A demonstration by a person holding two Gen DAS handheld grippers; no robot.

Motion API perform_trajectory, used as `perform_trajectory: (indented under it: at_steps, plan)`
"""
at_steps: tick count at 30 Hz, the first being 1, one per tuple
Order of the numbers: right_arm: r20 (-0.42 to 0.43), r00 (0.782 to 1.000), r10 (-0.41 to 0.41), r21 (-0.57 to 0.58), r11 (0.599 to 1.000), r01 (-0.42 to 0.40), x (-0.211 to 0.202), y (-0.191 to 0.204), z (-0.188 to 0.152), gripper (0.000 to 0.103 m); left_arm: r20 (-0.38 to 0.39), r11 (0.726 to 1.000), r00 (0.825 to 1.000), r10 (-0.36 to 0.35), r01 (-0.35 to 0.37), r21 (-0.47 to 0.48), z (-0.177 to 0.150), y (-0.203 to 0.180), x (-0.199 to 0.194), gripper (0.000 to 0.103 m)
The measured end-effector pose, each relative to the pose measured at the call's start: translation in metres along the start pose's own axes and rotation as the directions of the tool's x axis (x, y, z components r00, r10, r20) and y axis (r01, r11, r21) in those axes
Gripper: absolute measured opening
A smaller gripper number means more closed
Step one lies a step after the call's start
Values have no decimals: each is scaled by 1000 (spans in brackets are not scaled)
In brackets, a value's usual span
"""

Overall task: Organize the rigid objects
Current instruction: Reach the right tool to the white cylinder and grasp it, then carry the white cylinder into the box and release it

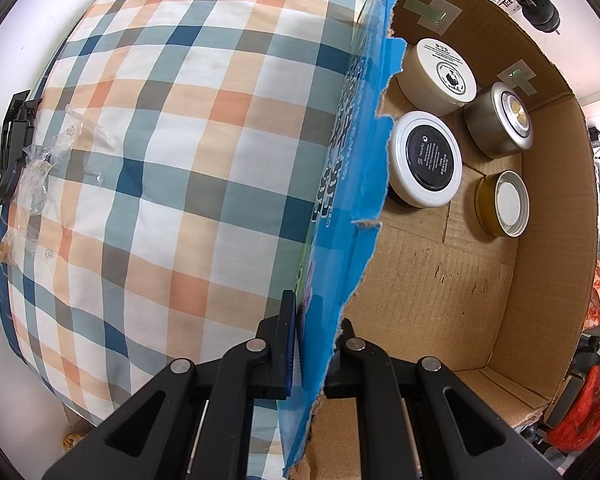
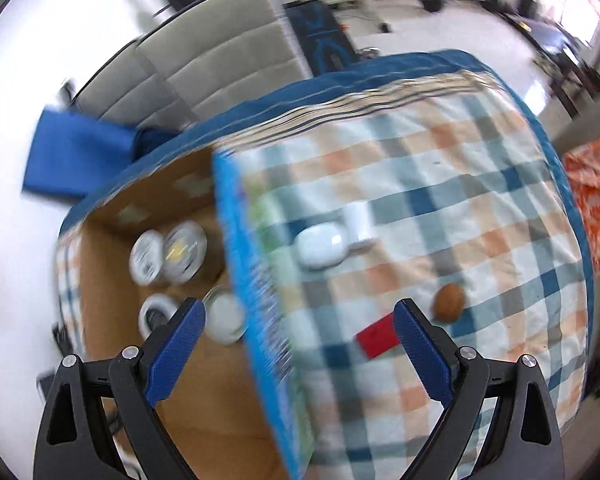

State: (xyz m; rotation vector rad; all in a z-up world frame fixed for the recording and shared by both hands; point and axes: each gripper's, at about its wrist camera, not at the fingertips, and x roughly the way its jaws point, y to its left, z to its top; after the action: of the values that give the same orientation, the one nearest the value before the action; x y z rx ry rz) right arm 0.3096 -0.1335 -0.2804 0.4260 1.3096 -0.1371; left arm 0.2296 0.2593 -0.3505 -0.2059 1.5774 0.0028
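A cardboard box (image 1: 428,280) with a blue printed side flap (image 1: 352,184) lies on a checked cloth. My left gripper (image 1: 314,344) is shut on the lower edge of that flap. Inside the box stand a cream jar (image 1: 436,76), a white jar with a black lid (image 1: 426,158), a silver tin (image 1: 500,120) and a gold tin (image 1: 502,204). My right gripper (image 2: 300,320) is open and empty, high above the box wall (image 2: 260,272). On the cloth in the right wrist view lie a white case (image 2: 320,246), a white cylinder (image 2: 360,222), a brown egg-like object (image 2: 450,300) and a red block (image 2: 380,338).
The checked cloth (image 1: 172,160) covers a table. A black clip (image 1: 14,144) and clear plastic wrap (image 1: 40,176) lie at its left edge. An orange patterned cloth (image 2: 592,192) hangs at the right. Gym gear and a blue mat (image 2: 76,160) are on the floor.
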Motion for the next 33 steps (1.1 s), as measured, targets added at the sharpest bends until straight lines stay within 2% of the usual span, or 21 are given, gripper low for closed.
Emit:
perform_trajectory:
  at_steps: [3,9,11,14,18,21,27,33]
  plan:
    - [3,1000,-21,69,997,20,18,-26,20,97,1,1000,1000,1,-1,-1,0,0,0,7]
    - [-59,998,20,183,983,-9,80,-60,52,95,-2,1000,1000,2,-2,-4,-1,1,0,7]
    - [-87,995,37,212,977,-18,101,-65,57,75,-3,1000,1000,3,-3,-3,0,0,0,7]
    - [-136,989,58,227,974,-26,126,-66,61,62,-3,1000,1000,3,-3,-6,0,0,0,7]
    - [-172,985,25,192,981,9,149,-62,64,50,-6,1000,1000,9,-9,-4,1,-3,1,7]
    - [-182,983,-1,178,983,34,160,-61,66,34,-7,1000,1000,10,-10,-4,2,-4,2,7]
    - [-186,981,-54,106,991,75,163,-48,67,34,-7,1000,1000,19,-20,-2,4,-6,5,7]
    - [-139,990,-24,82,996,36,136,-32,57,34,-8,1000,1000,16,-16,-3,5,-7,7,7]
